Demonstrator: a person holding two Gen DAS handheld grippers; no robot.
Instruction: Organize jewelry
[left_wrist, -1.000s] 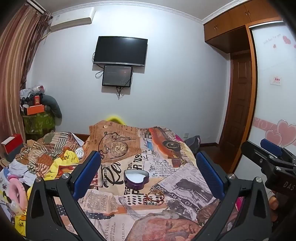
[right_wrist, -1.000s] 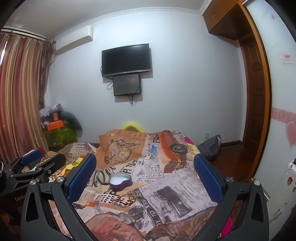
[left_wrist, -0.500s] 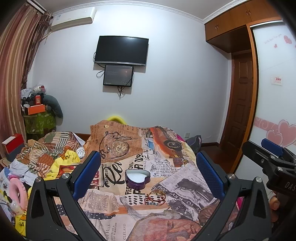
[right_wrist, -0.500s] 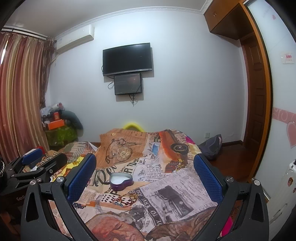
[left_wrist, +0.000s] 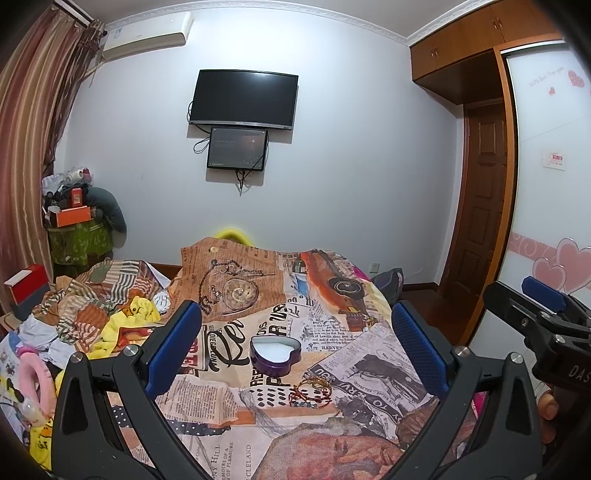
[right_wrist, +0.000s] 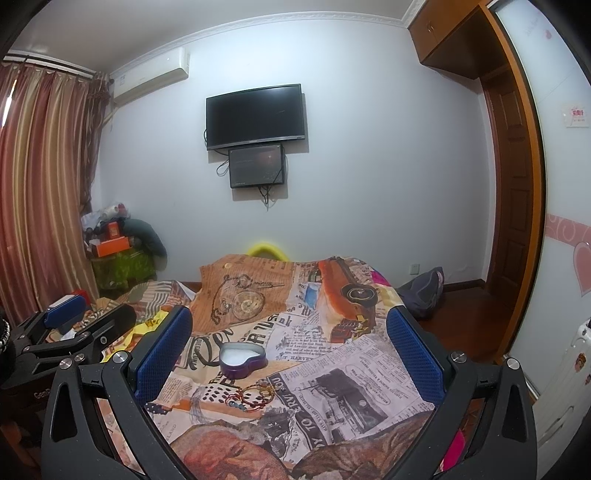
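Observation:
A purple heart-shaped tin (left_wrist: 275, 355) with a white inside lies open on the newspaper-print cloth (left_wrist: 369, 354). It also shows in the right wrist view (right_wrist: 242, 359). A small heap of red and gold bracelets (left_wrist: 311, 388) lies just in front of it, and shows in the right wrist view too (right_wrist: 255, 395). My left gripper (left_wrist: 295, 347) is open and empty, held above and short of the tin. My right gripper (right_wrist: 288, 350) is open and empty, at about the same distance. Each gripper shows at the edge of the other's view.
The cloth covers a raised surface, with a pile of clothes (left_wrist: 92, 317) at its left. A cluttered stand (left_wrist: 77, 229) and curtains (right_wrist: 40, 192) are at the far left. A TV (left_wrist: 243, 99) hangs on the back wall. A wooden door (left_wrist: 484, 206) is at the right.
Both views have shifted slightly; the tin and bracelets sit marginally lower and nearer in frame. Both grippers stay open and empty.

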